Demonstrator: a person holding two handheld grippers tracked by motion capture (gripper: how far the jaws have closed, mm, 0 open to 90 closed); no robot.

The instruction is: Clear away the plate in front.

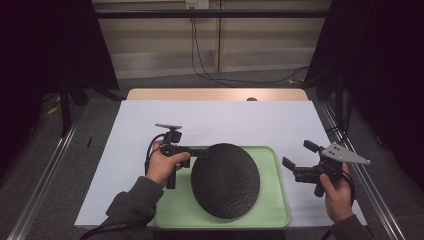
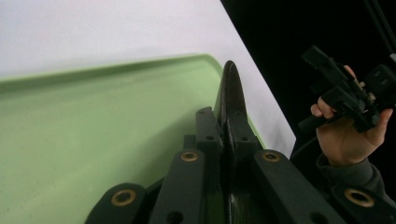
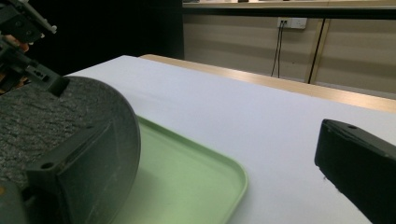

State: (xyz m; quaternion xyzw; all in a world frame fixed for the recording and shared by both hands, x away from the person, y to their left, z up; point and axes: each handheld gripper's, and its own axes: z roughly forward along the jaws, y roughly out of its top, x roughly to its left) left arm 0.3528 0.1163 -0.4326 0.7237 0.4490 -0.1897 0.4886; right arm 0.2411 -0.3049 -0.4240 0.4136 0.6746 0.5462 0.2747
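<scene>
One black plate [image 1: 225, 181] clamped in left gripper [image 1: 200, 152], right gripper [image 1: 299, 159] spread apart

Matte black round plate [image 1: 225, 180] with a fine stone-like grain; pale green tray [image 1: 278, 200]; white tabletop [image 1: 220, 122] with a light wood far edge; both hand-held grippers black, right one [image 1: 299, 161] topped grey.
</scene>
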